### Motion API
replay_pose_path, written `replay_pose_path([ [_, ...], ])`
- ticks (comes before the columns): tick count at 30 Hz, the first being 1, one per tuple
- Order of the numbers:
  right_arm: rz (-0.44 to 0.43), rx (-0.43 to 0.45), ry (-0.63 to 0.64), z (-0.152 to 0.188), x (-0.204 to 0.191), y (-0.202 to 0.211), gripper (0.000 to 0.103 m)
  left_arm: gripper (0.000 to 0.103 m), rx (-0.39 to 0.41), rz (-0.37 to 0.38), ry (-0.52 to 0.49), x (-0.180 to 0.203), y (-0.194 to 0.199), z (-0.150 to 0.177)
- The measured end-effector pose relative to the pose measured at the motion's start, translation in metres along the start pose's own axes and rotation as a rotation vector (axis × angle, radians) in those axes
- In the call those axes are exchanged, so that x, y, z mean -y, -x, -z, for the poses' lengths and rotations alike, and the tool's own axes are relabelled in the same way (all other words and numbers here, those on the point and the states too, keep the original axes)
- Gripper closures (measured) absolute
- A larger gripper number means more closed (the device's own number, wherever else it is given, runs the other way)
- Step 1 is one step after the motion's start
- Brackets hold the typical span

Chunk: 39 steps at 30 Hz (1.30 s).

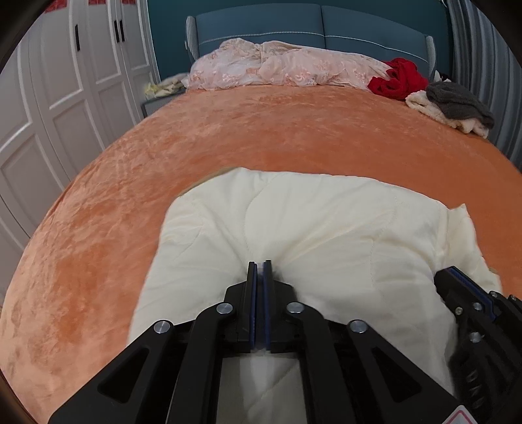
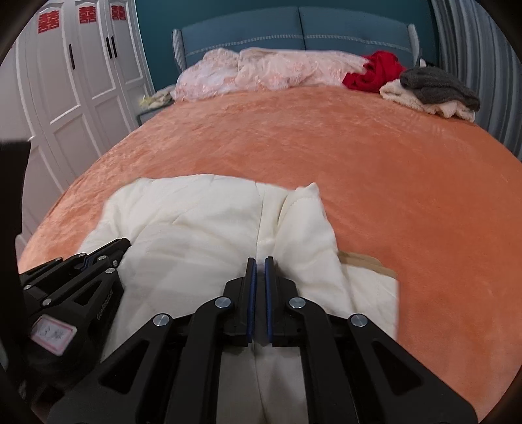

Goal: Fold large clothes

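The cream quilted garment [image 1: 313,228] lay on the near part of the bed [image 1: 228,137], bunched and partly folded over the orange plush bedspread; from where I watched, both grippers were down on it side by side. The left gripper [image 1: 260,265] had its jaws drawn almost together, and a thin ridge of the cream fabric showed between the blue pads, so I read it as pinching the cloth; gathers in the fabric radiated from its tips. The right gripper [image 2: 260,262] stood the same way, jaws nearly closed on a fold of the garment near a seam; a raised flap of the cloth stood just beyond it. In the left wrist view the right gripper showed at the right edge, resting against the garment; in the right wrist view the left gripper appeared at the lower left, lying on the same cloth. At the head of the bed a pink patterned quilt [image 1: 280,65] was heaped against the blue headboard [image 1: 319,29]; a red garment [image 1: 398,78] lay beside it, and a grey cloth [image 1: 456,101] sat on a cream towel [image 1: 434,112] towards the far right corner. White wardrobe doors [image 1: 65,81] lined the left side of the room.
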State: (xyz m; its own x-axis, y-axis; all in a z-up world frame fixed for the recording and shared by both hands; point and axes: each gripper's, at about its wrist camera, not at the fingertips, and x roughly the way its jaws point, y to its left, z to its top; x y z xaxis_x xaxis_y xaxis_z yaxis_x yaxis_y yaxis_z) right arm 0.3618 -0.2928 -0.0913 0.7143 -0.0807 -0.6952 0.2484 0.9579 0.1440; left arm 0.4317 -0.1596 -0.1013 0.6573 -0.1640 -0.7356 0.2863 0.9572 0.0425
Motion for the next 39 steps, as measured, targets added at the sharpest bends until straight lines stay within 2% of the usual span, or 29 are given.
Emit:
replay_pose_path([
  [2,-0.034,-0.024,0.0,0.005,0.002,0.025,0.094,0.08,-0.02,0.052,0.019,-0.017,0.023,0.005],
  [4,-0.055,-0.054,0.023,0.019,0.005,0.055,0.094,0.075,-0.025,0.064,0.019,-0.029,0.047,0.015],
  [6,-0.061,-0.112,0.034,0.036,0.01,0.068,0.094,0.075,-0.041,0.075,0.02,-0.039,0.066,0.03],
  [8,-0.017,-0.167,0.076,0.058,0.014,0.072,0.094,0.074,-0.076,0.071,0.012,-0.045,0.077,0.047],
  [11,0.019,-0.178,0.08,0.065,0.019,0.076,0.088,0.07,-0.096,0.028,-0.024,-0.046,0.086,0.069],
  [12,0.045,-0.182,0.055,0.062,0.02,0.082,0.083,0.07,-0.107,0.012,-0.029,-0.047,0.09,0.075],
  [15,0.08,-0.178,0.004,0.06,0.018,0.104,0.082,0.071,-0.143,0.022,0.021,-0.054,0.102,0.081],
  [20,0.049,-0.194,0.025,0.085,0.008,0.137,0.082,0.072,-0.159,0.042,0.038,-0.055,0.139,0.095],
  [25,0.053,-0.263,0.014,0.113,0.012,0.126,0.083,0.072,-0.168,0.031,0.004,-0.04,0.158,0.111],
  [28,0.124,-0.343,-0.063,0.127,0.033,0.109,0.081,0.072,-0.196,-0.001,0.002,-0.037,0.15,0.117],
  [29,0.117,-0.346,-0.095,0.128,0.038,0.114,0.081,0.072,-0.212,-0.022,0.005,-0.04,0.148,0.119],
  [31,0.075,-0.312,-0.122,0.128,0.043,0.135,0.081,0.072,-0.204,-0.015,0.025,-0.046,0.155,0.12],
  [33,0.082,-0.266,-0.071,0.126,0.037,0.158,0.081,0.072,-0.186,-0.014,0.029,-0.049,0.165,0.12],
  [35,0.086,-0.231,-0.034,0.125,0.031,0.176,0.073,0.072,-0.166,-0.016,0.015,-0.047,0.179,0.121],
  [36,0.081,-0.21,-0.023,0.126,0.027,0.188,0.062,0.071,-0.155,-0.017,0.01,-0.045,0.186,0.122],
  [37,0.077,-0.197,-0.022,0.127,0.025,0.194,0.055,0.068,-0.146,-0.018,0.007,-0.043,0.193,0.124],
  [39,0.062,-0.172,-0.026,0.131,0.019,0.211,0.053,0.054,-0.132,-0.011,0.002,-0.039,0.207,0.129],
])
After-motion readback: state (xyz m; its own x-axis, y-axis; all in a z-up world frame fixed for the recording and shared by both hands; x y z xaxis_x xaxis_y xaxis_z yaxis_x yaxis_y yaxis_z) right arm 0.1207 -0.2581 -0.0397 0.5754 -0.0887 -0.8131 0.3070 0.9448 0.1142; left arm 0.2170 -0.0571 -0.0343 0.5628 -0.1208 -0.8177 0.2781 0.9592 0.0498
